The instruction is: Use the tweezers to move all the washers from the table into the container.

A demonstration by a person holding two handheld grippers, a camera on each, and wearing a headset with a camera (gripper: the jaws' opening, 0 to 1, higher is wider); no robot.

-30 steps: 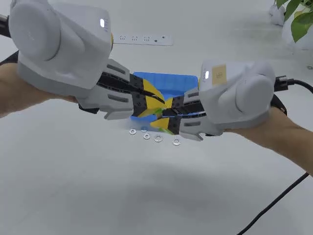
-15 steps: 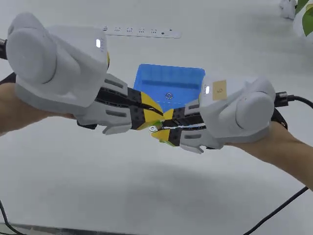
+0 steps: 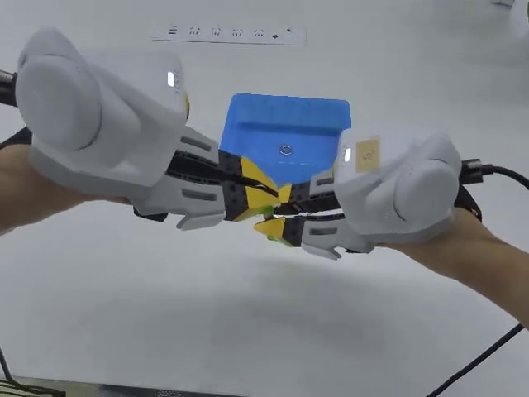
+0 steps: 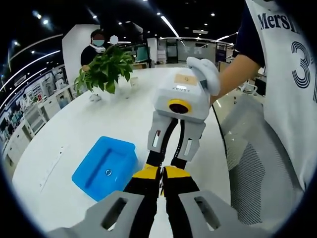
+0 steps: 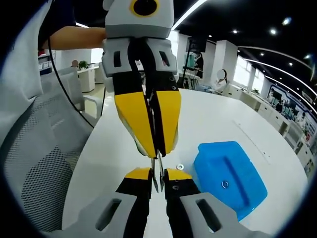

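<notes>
Blue container (image 3: 248, 124), upper centre, holds one washer (image 3: 286, 150); a loose washer (image 5: 180, 166) waits on the white worktop (image 3: 248, 314) nearby, so the job looks unfinished. Left gripper (image 3: 266, 195) and right gripper (image 3: 277, 225) meet centre-frame, both pinching the tweezers (image 5: 157, 163).

My table, as the feeds show it.
The table (image 3: 124, 289) is plain white and wide. Flat on it I see a blue container (image 3: 256, 124), with a white power strip (image 3: 229, 33) well beyond it. In the right gripper view a small washer (image 5: 180, 166) lies just beside the container. In the left gripper view a potted plant (image 4: 105, 69) stands far off.
</notes>
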